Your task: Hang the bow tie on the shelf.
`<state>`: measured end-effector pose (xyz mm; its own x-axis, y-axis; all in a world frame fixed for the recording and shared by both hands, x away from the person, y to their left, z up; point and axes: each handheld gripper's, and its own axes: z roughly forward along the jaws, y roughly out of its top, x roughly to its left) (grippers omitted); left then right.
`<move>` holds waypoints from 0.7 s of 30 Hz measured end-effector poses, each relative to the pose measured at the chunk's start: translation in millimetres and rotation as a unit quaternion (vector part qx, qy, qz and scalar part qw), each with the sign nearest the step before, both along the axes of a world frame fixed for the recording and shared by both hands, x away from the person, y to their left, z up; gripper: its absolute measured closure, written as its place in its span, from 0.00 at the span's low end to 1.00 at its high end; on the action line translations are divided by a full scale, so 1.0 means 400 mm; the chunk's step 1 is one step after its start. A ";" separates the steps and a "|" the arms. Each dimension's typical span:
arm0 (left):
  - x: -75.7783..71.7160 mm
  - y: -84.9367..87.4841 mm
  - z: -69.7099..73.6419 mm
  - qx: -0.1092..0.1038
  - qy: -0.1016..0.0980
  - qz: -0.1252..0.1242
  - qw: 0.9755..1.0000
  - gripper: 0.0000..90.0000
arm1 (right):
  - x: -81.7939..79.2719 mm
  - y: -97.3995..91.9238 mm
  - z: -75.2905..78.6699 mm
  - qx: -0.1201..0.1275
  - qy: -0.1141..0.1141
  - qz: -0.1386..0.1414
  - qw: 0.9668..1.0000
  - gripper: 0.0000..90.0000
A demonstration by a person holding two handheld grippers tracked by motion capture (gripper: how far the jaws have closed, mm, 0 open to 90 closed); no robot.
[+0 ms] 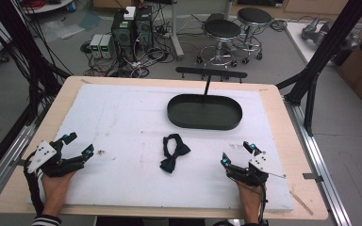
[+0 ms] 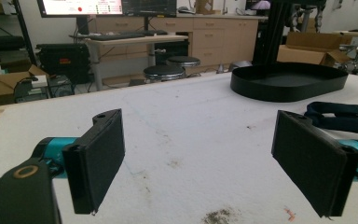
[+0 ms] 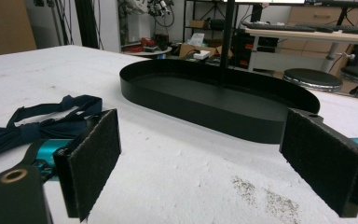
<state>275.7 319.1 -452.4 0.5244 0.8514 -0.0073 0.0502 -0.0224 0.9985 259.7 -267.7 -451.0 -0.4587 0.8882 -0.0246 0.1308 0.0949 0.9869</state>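
Black oval tray [image 1: 204, 122] sits empty on the white mat [image 1: 122, 122]; a bow tie [image 1: 173, 151] lies just before it. Left gripper [image 1: 80, 146] and right gripper [image 1: 235, 154] both have jaws spread, holding nothing.

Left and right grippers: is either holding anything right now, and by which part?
Nothing is held. The left gripper and right gripper both have open, empty jaws; the dark fabric bow tie lies untouched between them.
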 end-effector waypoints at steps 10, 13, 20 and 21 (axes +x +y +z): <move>0.000 -0.002 0.000 0.006 -0.002 -0.001 1.000 0.20 | -0.001 0.000 0.000 -0.005 -0.007 0.003 1.000 0.13; 0.001 -0.002 0.000 0.006 0.000 -0.003 1.000 0.20 | -0.001 0.003 0.000 -0.008 -0.005 0.002 1.000 0.13; 0.001 -0.002 0.001 0.007 0.000 -0.002 1.000 0.19 | 0.005 0.004 0.002 -0.012 0.005 0.001 1.000 0.13; 0.001 -0.002 0.001 0.005 0.001 -0.002 1.000 0.20 | 0.005 0.005 0.002 -0.014 0.006 0.002 1.000 0.13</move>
